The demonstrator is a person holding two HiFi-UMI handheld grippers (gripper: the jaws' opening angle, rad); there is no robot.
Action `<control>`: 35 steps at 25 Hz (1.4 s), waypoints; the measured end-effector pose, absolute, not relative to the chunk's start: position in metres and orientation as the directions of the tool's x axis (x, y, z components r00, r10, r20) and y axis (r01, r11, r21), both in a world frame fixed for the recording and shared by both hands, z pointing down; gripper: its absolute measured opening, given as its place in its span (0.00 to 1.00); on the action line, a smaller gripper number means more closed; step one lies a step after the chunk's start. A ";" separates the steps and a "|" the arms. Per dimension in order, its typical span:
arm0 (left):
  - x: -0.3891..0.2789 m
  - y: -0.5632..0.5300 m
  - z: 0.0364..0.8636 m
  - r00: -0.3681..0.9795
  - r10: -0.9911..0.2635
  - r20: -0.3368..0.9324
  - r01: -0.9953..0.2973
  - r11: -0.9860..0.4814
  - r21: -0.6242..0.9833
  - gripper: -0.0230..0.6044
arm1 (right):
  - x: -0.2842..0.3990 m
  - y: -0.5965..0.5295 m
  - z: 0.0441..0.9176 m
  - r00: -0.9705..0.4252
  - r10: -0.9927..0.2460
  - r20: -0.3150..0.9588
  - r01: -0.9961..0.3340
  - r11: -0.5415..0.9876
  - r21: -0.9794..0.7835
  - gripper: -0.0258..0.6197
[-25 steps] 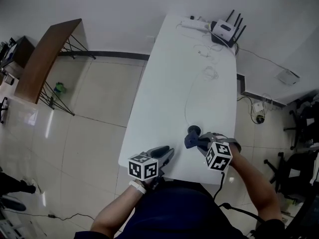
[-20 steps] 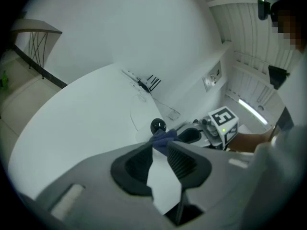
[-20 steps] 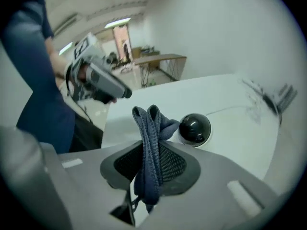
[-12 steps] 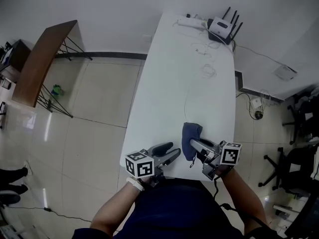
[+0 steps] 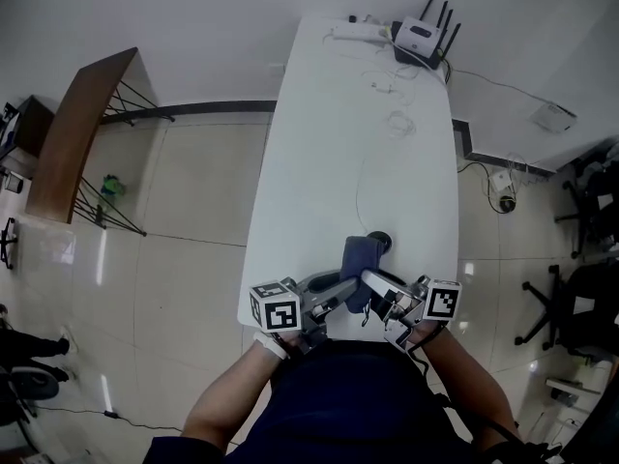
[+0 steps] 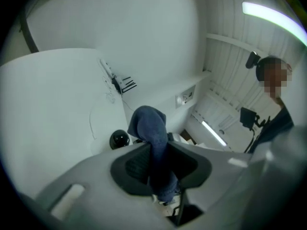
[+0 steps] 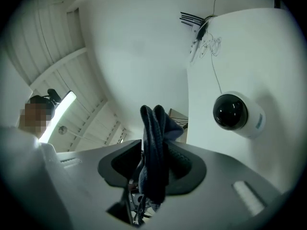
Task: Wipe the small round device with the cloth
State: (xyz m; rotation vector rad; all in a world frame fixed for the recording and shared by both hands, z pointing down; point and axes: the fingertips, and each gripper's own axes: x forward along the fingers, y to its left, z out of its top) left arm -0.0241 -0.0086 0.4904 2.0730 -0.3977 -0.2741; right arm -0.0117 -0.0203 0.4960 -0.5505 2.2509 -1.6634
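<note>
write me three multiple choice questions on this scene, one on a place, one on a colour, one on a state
1. Where is the router?
A. at the far end of the white table
B. at the table's near edge, beside the person
C. on the floor

2. What colour is the cloth?
A. white
B. dark blue
C. red

3. How is the cloth placed?
A. spread flat on the table
B. draped over the router
C. between the jaws of the left gripper and the right gripper

Answers:
1 A, the head view shows the router at the table's far end.
2 B, it is dark blue in every view.
3 C, each gripper view shows the cloth between its own jaws. The left jaws have just been closing on it, and the right jaws have just been opening a little around it.
</note>
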 end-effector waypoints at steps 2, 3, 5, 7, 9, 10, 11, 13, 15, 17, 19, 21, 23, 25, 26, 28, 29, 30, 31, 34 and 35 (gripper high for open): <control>-0.035 -0.016 0.504 0.896 -0.444 0.005 -0.214 -0.424 0.880 0.18 | -0.006 -0.020 0.506 -0.873 -0.485 0.052 -0.201 0.261 -0.944 0.31; -0.044 -0.022 0.516 0.875 -0.482 0.048 -0.261 -0.385 0.885 0.18 | -0.002 -0.020 0.509 -0.862 -0.501 0.080 -0.234 0.254 -0.938 0.31; -0.064 -0.038 0.549 0.820 -0.531 0.213 -0.414 -0.294 0.861 0.18 | 0.010 -0.019 0.513 -0.833 -0.538 0.132 -0.300 0.237 -0.924 0.31; -0.076 -0.051 0.581 0.762 -0.508 0.401 -0.574 -0.243 0.782 0.18 | 0.024 -0.017 0.513 -0.805 -0.572 0.157 -0.334 0.218 -0.917 0.26; -0.074 -0.061 0.599 0.724 -0.443 0.529 -0.670 -0.266 0.694 0.18 | 0.037 -0.013 0.514 -0.779 -0.605 0.163 -0.334 0.181 -0.925 0.23; -0.065 -0.064 0.605 0.719 -0.393 0.573 -0.690 -0.308 0.655 0.18 | 0.044 -0.011 0.514 -0.765 -0.622 0.167 -0.337 0.166 -0.927 0.23; -0.055 -0.066 0.611 0.706 -0.335 0.624 -0.707 -0.372 0.601 0.18 | 0.051 -0.010 0.514 -0.750 -0.639 0.169 -0.345 0.159 -0.925 0.23; -0.045 -0.073 0.627 0.609 -0.241 0.756 -0.731 -0.540 0.417 0.18 | 0.064 -0.010 0.511 -0.722 -0.672 0.167 -0.358 0.156 -0.920 0.22; -0.043 -0.080 0.646 0.485 -0.200 0.851 -0.704 -0.667 0.245 0.18 | 0.075 -0.010 0.509 -0.698 -0.698 0.159 -0.366 0.157 -0.917 0.22; -0.039 -0.071 0.662 0.437 -0.111 0.893 -0.677 -0.694 0.245 0.18 | 0.084 -0.009 0.508 -0.679 -0.718 0.153 -0.372 0.156 -0.915 0.22; -0.031 -0.057 0.666 0.459 -0.027 0.888 -0.677 -0.658 0.330 0.18 | 0.091 -0.007 0.508 -0.664 -0.732 0.149 -0.373 0.152 -0.915 0.21; -0.021 -0.057 0.656 0.532 -0.040 0.846 -0.680 -0.616 0.398 0.18 | 0.097 -0.004 0.509 -0.656 -0.742 0.143 -0.367 0.148 -0.918 0.21; -0.016 -0.059 0.638 0.599 -0.094 0.795 -0.687 -0.571 0.449 0.18 | 0.101 -0.002 0.513 -0.652 -0.745 0.141 -0.361 0.141 -0.922 0.21; -0.013 -0.059 0.615 0.634 -0.163 0.756 -0.689 -0.563 0.457 0.18 | 0.105 -0.001 0.517 -0.650 -0.746 0.148 -0.362 0.132 -0.923 0.21; -0.011 -0.058 0.604 0.640 -0.195 0.743 -0.689 -0.574 0.442 0.18 | 0.108 0.000 0.520 -0.648 -0.746 0.151 -0.363 0.128 -0.923 0.21; -0.008 -0.056 0.584 0.631 -0.254 0.733 -0.688 -0.620 0.377 0.19 | 0.112 -0.001 0.522 -0.647 -0.747 0.153 -0.362 0.124 -0.924 0.20; -0.006 -0.055 0.576 0.618 -0.280 0.734 -0.684 -0.652 0.328 0.18 | 0.113 -0.003 0.523 -0.648 -0.746 0.154 -0.361 0.123 -0.924 0.20; -0.004 -0.054 0.571 0.598 -0.310 0.739 -0.679 -0.686 0.262 0.19 | 0.114 -0.004 0.524 -0.649 -0.744 0.155 -0.361 0.122 -0.925 0.20; -0.003 -0.054 0.568 0.575 -0.344 0.742 -0.668 -0.722 0.183 0.19 | 0.114 -0.005 0.525 -0.652 -0.742 0.159 -0.362 0.120 -0.924 0.20; 0.011 -0.045 0.567 0.531 -0.412 0.740 -0.576 -0.817 -0.041 0.19 | 0.113 -0.010 0.529 -0.656 -0.734 0.178 -0.379 0.116 -0.918 0.19; 0.016 -0.039 0.568 0.524 -0.418 0.742 -0.534 -0.840 -0.096 0.19 | 0.113 -0.012 0.531 -0.656 -0.731 0.186 -0.387 0.115 -0.915 0.18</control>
